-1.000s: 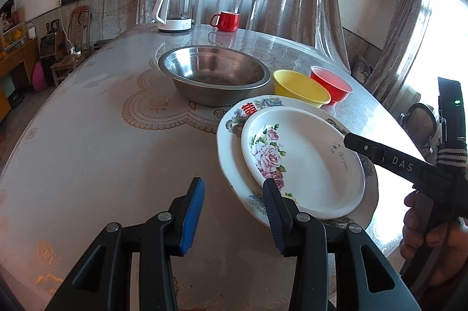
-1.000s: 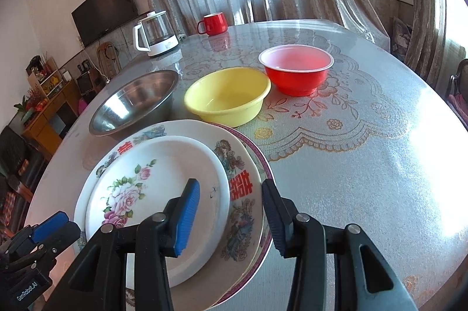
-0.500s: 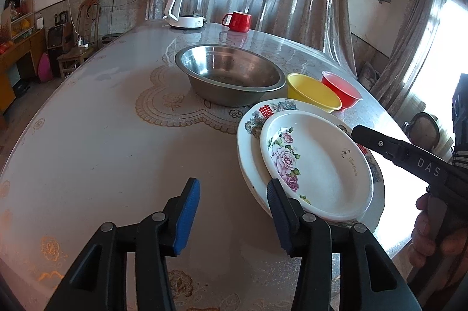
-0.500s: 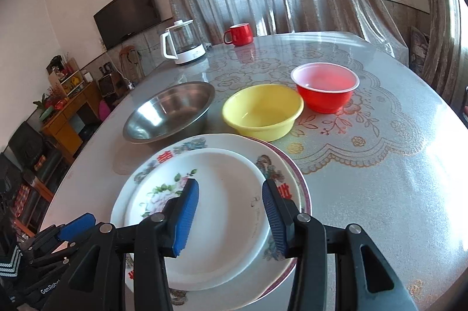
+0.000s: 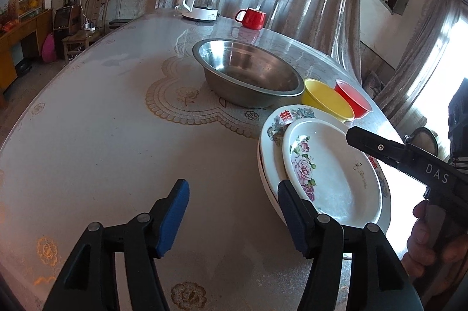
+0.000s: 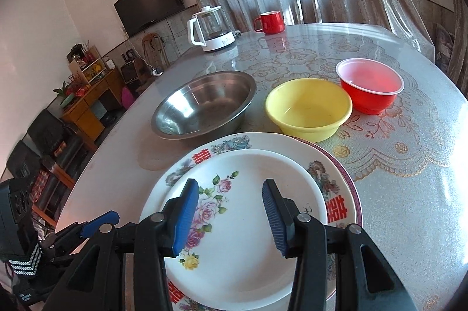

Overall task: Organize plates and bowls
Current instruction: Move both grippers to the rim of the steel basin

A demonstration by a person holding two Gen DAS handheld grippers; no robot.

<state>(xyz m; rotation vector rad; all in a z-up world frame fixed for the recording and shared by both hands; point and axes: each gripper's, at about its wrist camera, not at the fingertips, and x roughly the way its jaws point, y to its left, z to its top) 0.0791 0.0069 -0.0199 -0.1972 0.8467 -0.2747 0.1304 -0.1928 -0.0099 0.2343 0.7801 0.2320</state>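
Both grippers have pulled back; right gripper [image 6: 231, 211], jaws open and empty, hovers over the rose plate [image 6: 234, 226]; left gripper [image 5: 231, 211], open, beside it; bowls remain unstacked.

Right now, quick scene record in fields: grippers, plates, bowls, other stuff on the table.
left gripper: open, empty, low over the table left of the plates
right gripper: open, empty, over the rose plate
rose plate: lies on the larger plate, a third rim showing beneath
steel bowl: empty, behind the plates
yellow bowl: right of the steel bowl, not nested
red bowl: right of the yellow one, separate
kettle, red mug: far edge
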